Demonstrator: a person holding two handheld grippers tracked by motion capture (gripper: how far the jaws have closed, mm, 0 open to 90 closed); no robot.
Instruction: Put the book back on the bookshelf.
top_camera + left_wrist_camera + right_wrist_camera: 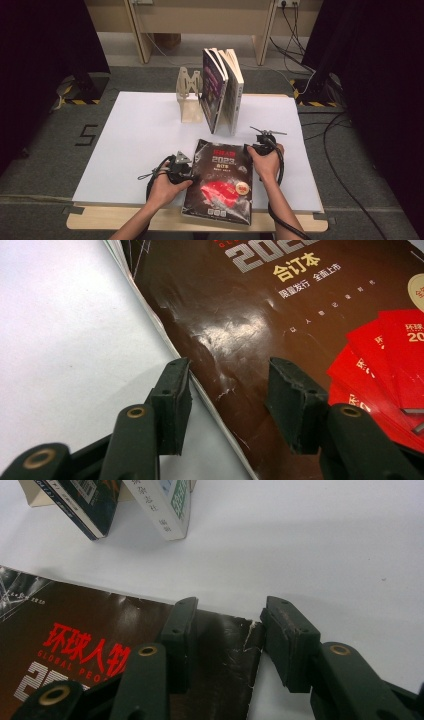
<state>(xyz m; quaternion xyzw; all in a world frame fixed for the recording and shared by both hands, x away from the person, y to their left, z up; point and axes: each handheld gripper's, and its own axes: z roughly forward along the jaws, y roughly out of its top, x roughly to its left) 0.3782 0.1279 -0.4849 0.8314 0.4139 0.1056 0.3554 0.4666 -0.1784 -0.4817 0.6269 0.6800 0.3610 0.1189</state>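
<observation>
The white table (140, 130) bears a dark book (220, 180) lying flat between both claws. The left gripper (227, 390), jaws parted, straddles the book's left edge, clamping nothing. The right gripper (227, 630), also parted, straddles its far right corner. Beyond them, a wooden rack (190, 97) props upright books (222, 90).

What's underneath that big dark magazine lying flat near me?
The dark magazine lies on the white tabletop, its near end over the wooden edge. Anything beneath it is covered.
</observation>
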